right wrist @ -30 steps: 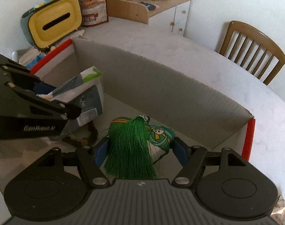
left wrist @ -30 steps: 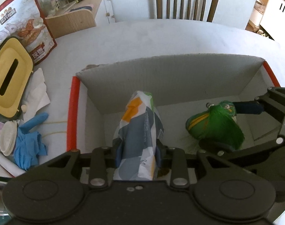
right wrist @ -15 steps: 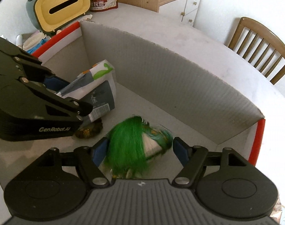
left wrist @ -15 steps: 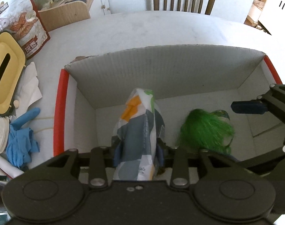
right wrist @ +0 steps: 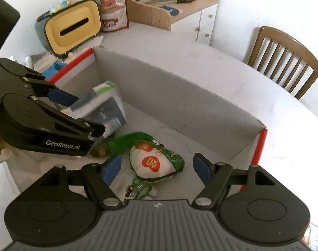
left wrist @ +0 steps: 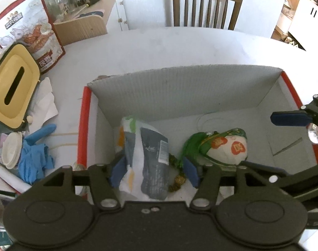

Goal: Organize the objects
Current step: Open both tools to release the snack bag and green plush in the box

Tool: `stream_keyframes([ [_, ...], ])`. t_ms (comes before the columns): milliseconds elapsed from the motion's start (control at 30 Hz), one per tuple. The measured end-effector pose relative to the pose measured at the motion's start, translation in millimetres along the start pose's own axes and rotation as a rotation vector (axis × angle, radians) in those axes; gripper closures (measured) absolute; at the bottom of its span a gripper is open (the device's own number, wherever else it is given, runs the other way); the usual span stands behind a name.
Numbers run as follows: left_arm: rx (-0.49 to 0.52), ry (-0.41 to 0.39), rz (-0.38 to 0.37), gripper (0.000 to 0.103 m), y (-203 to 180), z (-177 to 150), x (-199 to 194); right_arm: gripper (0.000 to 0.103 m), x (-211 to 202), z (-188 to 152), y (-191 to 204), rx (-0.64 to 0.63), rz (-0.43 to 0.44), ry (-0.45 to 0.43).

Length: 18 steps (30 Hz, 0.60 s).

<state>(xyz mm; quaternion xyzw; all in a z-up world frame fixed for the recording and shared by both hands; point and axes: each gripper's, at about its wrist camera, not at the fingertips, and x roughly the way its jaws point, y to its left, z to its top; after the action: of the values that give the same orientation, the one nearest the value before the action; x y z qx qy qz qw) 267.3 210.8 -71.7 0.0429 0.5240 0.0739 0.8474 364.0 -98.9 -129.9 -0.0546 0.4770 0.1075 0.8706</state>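
Observation:
A cardboard box [left wrist: 180,87] with red edges stands on the white table; it also shows in the right wrist view [right wrist: 180,96]. A soft packet [left wrist: 146,154] printed grey, orange and green lies inside at the left, between the open fingers of my left gripper [left wrist: 153,170]; the packet also shows in the right wrist view [right wrist: 108,108]. A green and white pouch with a green tassel [right wrist: 157,163] lies on the box floor, also seen from the left wrist [left wrist: 221,148]. My right gripper [right wrist: 157,168] is open above it.
A yellow tissue box [left wrist: 10,92], a snack bag [left wrist: 31,33], blue gloves [left wrist: 33,159] and white tissues [left wrist: 42,102] lie left of the box. A wooden chair [left wrist: 207,6] stands behind the table. A cabinet [right wrist: 180,12] holds jars.
Both grippers opened. The packet and the tasselled pouch dropped onto the box floor, the pouch now showing its white side. Both grippers rose a little.

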Motion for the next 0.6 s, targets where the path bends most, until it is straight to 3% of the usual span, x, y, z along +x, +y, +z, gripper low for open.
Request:
stream_keyframes([
  [600, -0.005, -0.140, -0.026, 0.035, -23.3, -16.6, -72.3, 0.028, -79.4, -21.6, -3.8, 0.035, 0.034, -0.136],
])
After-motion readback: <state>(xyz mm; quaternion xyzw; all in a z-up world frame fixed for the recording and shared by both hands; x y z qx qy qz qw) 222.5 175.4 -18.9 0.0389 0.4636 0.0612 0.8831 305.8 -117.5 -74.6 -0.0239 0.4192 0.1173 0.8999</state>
